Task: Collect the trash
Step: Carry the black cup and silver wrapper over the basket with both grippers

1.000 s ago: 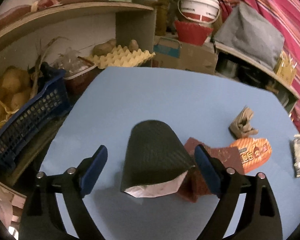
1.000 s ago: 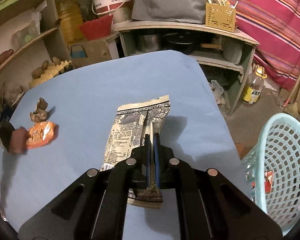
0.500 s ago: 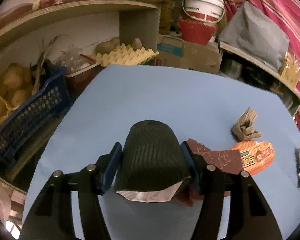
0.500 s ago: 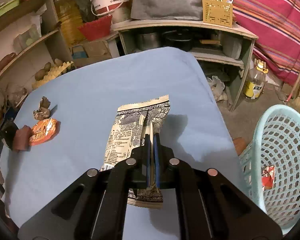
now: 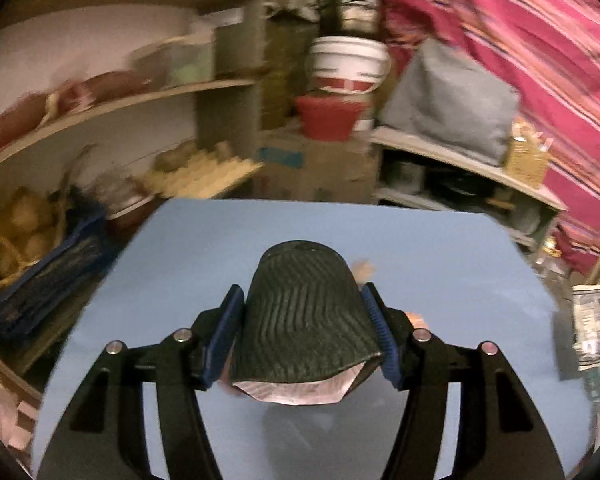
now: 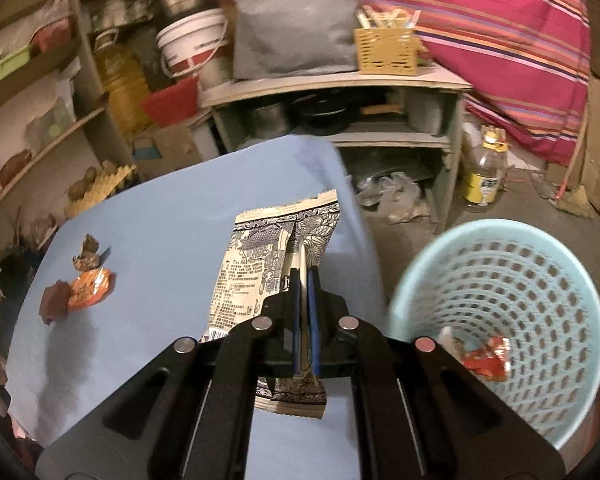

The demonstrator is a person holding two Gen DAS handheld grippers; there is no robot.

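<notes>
The left tongs [image 5: 306, 334] are clamped on a black ribbed paper cup [image 5: 306, 320], one blue pad pressed to each side. The cup lies on its side between the fingers, its closed base pointing away from the tongs and its open mouth, with a pale pink lining, facing back toward them. It hangs above the blue tabletop [image 5: 204, 248], with its shadow on the surface beneath.

The right tongs [image 6: 305, 308] are pinched almost fully together on a black-and-white printed wrapper [image 6: 276, 256], gripping it along its middle seam. Most of the wrapper sticks out ahead of the tongs and a short end hangs behind them, over the right edge of the tabletop.

To the right of the right tongs, lower down on the floor, stands a pale blue mesh basket [image 6: 500, 280] with a red wrapper [image 6: 486, 358] lying in its bottom.

Far to the left of the right tongs, three scraps lie close together on the tabletop: an orange wrapper [image 6: 90, 288], a dark red piece [image 6: 55, 298] touching it, and a crumpled brown paper [image 6: 87, 252] just beyond.
</notes>
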